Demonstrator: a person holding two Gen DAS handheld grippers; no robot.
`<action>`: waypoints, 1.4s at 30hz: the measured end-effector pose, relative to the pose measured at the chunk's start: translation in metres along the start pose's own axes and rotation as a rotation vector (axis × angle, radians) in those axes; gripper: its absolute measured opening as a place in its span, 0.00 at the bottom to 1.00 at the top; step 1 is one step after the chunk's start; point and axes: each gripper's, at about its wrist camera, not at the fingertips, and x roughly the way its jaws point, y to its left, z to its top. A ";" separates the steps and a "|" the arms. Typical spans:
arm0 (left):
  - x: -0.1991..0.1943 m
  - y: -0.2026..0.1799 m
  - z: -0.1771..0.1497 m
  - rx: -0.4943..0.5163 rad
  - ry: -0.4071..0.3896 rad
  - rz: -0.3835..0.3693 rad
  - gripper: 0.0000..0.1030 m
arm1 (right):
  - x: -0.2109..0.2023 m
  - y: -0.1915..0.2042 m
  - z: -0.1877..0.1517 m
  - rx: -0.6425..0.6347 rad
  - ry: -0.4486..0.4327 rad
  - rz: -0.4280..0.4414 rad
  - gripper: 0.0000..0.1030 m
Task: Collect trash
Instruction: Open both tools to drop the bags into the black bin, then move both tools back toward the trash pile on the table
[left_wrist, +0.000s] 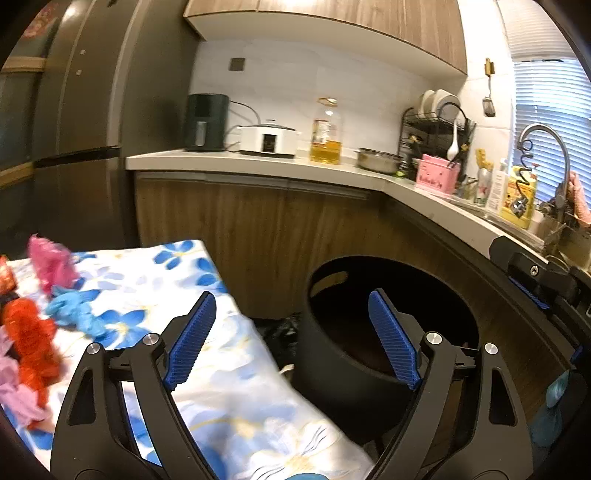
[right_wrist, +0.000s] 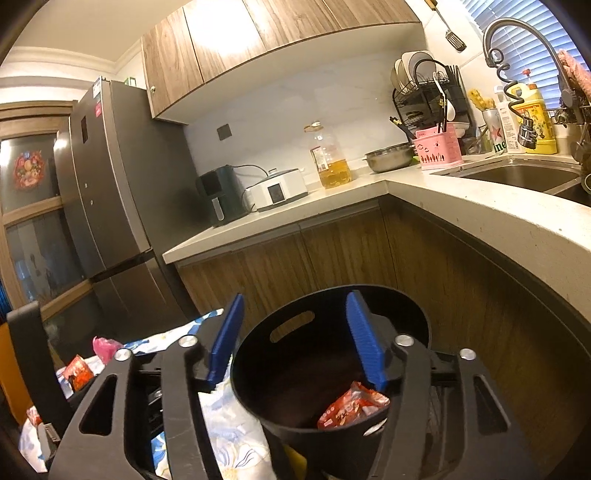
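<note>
Left wrist view, far left: loose trash lies on the floral cloth (left_wrist: 236, 398) covering the table — a red crumpled wrapper (left_wrist: 31, 336), a pink crumpled piece (left_wrist: 51, 264) behind it, a blue crumpled piece (left_wrist: 75, 312) just beside both, and pale pink scraps (left_wrist: 18, 391) at the frame edge; motion blur makes their material hard to tell. Your left gripper (left_wrist: 291, 339) is released, jaws spread wide with nothing between them; its left finger sits over the cloth edge, its right finger over the mouth of the black bin (left_wrist: 332, 369). The bin stands just beside the table, in front of the wooden base cabinets. On the counter (left_wrist: 258, 164) behind: a dark air fryer (left_wrist: 205, 122), a white cooker (left_wrist: 267, 140), an oil bottle (left_wrist: 325, 133), a steel bowl (left_wrist: 378, 160), a pink caddy (left_wrist: 437, 177). Your right gripper shows only partly at the right edge there. Right wrist view: your right gripper (right_wrist: 295, 339) is also released and empty, spread above the bin's rim. A red snack wrapper (right_wrist: 351, 406) lies inside the bin, on its bottom near the front wall. Further right sits the sink (right_wrist: 517, 177) with its faucet (right_wrist: 517, 33).
</note>
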 end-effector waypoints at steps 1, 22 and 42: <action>-0.006 0.003 -0.002 0.002 -0.002 0.016 0.81 | -0.002 0.002 -0.001 -0.003 0.001 -0.001 0.62; -0.147 0.110 -0.032 -0.110 -0.096 0.309 0.85 | -0.065 0.098 -0.040 -0.113 -0.005 0.137 0.69; -0.239 0.225 -0.075 -0.213 -0.097 0.607 0.85 | -0.057 0.212 -0.115 -0.228 0.133 0.339 0.69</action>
